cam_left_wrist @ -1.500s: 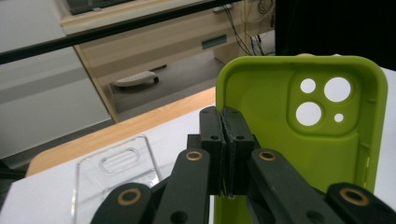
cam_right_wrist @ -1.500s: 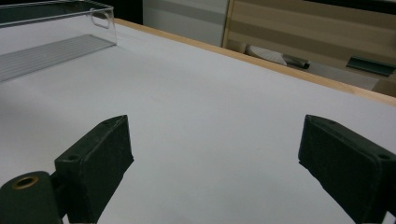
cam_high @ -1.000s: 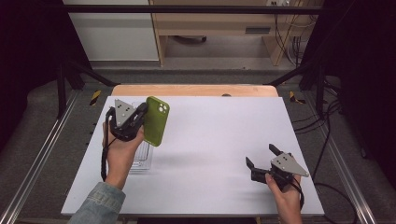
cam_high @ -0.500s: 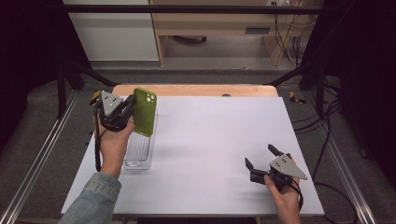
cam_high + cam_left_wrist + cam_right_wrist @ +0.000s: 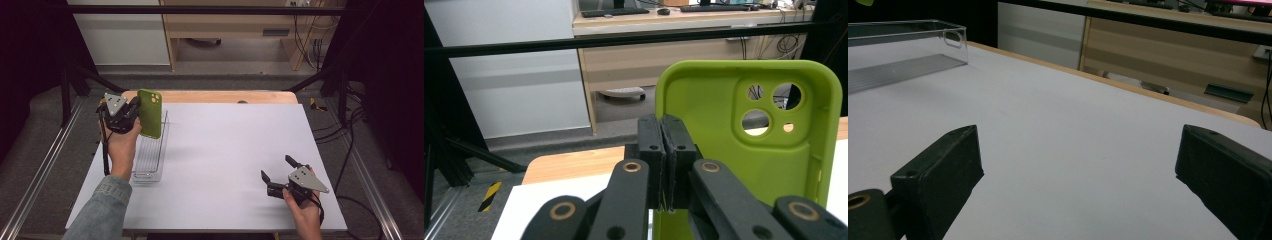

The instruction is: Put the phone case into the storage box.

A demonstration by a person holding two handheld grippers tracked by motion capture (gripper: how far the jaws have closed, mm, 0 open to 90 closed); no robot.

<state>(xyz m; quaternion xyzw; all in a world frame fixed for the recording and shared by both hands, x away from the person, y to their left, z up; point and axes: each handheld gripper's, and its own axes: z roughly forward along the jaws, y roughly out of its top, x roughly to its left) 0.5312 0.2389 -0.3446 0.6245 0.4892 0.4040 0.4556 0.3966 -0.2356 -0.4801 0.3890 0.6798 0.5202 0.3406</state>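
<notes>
from the high view, my left gripper (image 5: 134, 114) sits at the far left corner of the white table (image 5: 230, 150), pinched tight on one long edge of the green phone case (image 5: 150, 113), which stands upright in the air with its camera holes at the top. directly under and just toward me from it lies the clear tray (image 5: 150, 152), a narrow trough whose long axis runs away from me, near edge to far edge. so the case hangs over the tray's far end, and its long axis is vertical while the tray's is flat along the table; i judge the coming move turns on tipping the case down until the two line up. my right gripper (image 5: 278, 176) rests low at the near right, well apart from all this, so the left is plainly the nearer hand. in the left gripper view, my two jaws are pressed together on the case's (image 5: 744, 150) side wall, the open inner face turned toward the camera, its camera cutouts at upper right. in the right gripper view, my jaws stand wide apart with nothing between them but bare table, and the tray (image 5: 908, 50) lies far off at upper left.
</notes>
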